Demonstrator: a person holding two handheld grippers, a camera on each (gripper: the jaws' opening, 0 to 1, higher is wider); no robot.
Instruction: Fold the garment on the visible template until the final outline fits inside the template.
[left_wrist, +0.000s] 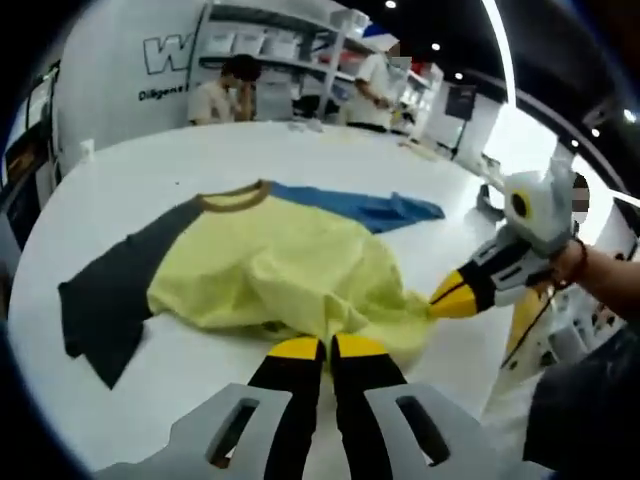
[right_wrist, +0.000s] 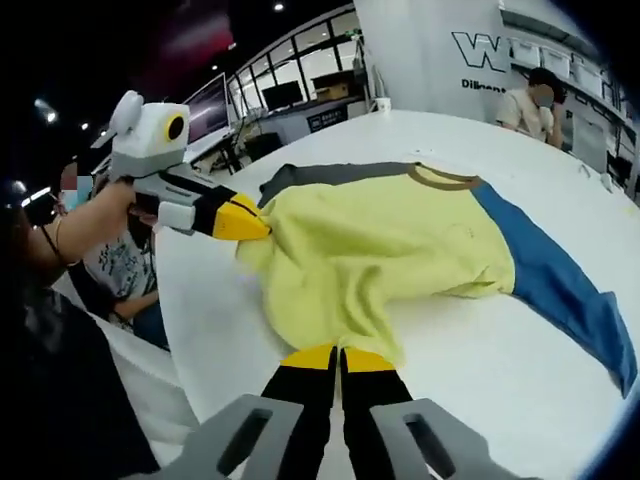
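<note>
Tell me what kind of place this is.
Probably a lab or showroom-style workspace: a large white table holding a yellow shirt, shelving and a wall logo behind, and people working at the far side.

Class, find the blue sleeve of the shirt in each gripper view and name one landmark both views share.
Left gripper view: blue sleeve lies upper centre-right, behind the yellow body.
Right gripper view: blue sleeve runs down the right side.
Shared landmark: the brown collar, next to where the sleeve starts.
</note>
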